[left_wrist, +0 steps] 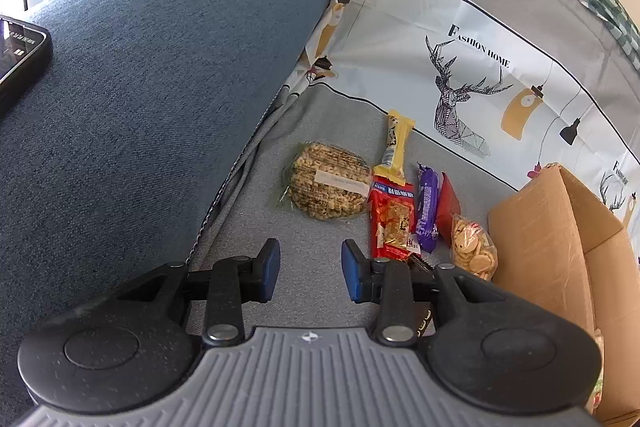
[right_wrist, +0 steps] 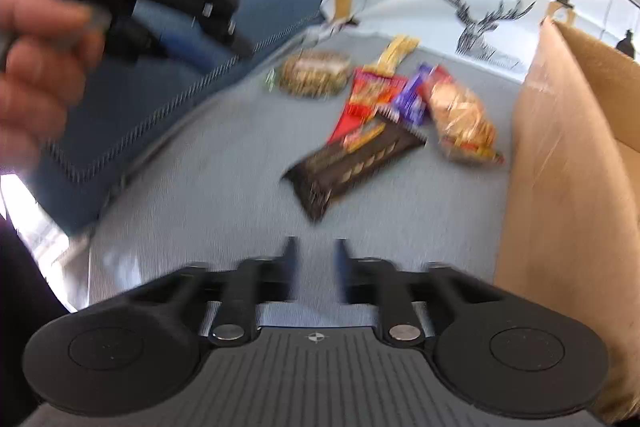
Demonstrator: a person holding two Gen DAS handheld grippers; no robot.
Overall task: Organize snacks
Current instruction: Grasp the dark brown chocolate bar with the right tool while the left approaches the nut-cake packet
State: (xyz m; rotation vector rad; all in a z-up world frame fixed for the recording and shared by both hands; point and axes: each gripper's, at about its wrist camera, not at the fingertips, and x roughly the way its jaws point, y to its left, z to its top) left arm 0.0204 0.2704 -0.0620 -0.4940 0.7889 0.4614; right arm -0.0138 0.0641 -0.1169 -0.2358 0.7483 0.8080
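While snacks (left_wrist: 396,203) crowd the box (left_wrist: 536,247) wall, bare sofa (right_wrist: 224,195) lies beneath both empty grippers, left (left_wrist: 310,267) and right (right_wrist: 316,267), jaws narrowly parted.

a plain grey cloth (left_wrist: 320,107) lies under the snacks, beside a denim-blue cushion (left_wrist: 140,87) edged in black-and-white striped piping. the wrappers run yellow (left_wrist: 396,143), red (left_wrist: 390,219), purple (left_wrist: 426,207) and dark brown with gold print (right_wrist: 352,163), with a clear bag of pale golden crackers (left_wrist: 472,247) and a golden-brown nut cake (left_wrist: 328,183) bearing a white label. behind stands a pale backdrop (left_wrist: 400,27) printed with a black line-drawn deer and mustard lamps – and a plain tan cardboard box (left_wrist: 552,235).
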